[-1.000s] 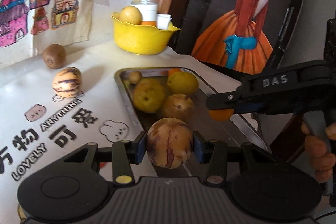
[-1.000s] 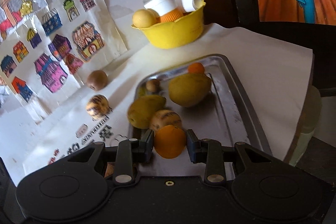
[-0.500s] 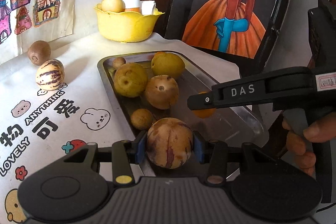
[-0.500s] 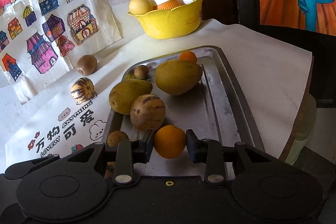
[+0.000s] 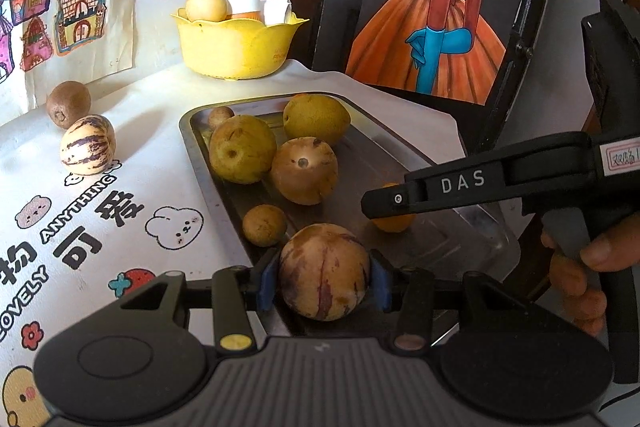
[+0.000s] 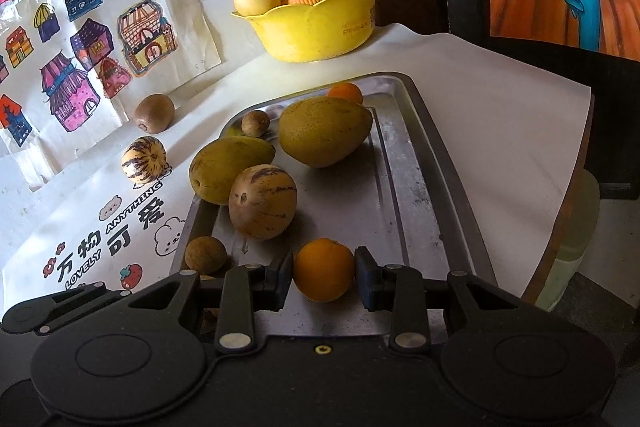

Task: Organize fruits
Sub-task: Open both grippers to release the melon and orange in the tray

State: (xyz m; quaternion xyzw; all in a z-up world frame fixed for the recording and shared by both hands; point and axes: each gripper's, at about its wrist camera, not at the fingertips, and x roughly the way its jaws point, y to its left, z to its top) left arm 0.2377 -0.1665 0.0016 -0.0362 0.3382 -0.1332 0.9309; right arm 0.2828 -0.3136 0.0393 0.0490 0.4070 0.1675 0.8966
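Note:
My left gripper [image 5: 323, 271] is shut on a striped pepino melon [image 5: 324, 270], held over the near end of the metal tray [image 5: 400, 147]. My right gripper [image 6: 323, 275] has an orange [image 6: 324, 275] between its fingers over the tray's near end [image 6: 440, 163]; small gaps show beside the orange, which looks to rest on the tray. The orange also shows partly behind the right gripper in the left wrist view [image 5: 392, 221]. The tray holds two mangoes [image 6: 324, 131], another pepino melon [image 6: 262, 203], a small orange [image 6: 345, 93] and small brown fruits [image 6: 205, 254].
On the printed tablecloth left of the tray lie a striped pepino melon [image 6: 144, 159] and a kiwi [image 6: 154, 111]. A yellow bowl [image 6: 320, 27] with a fruit and cups stands behind the tray. A dark framed painting [image 5: 432, 11] stands at the right. The table edge runs right of the tray.
Both grippers drew back toward the tray's near end with their fruits. The right gripper's fingers have spread slightly off the orange, which now sits lower on the tray.

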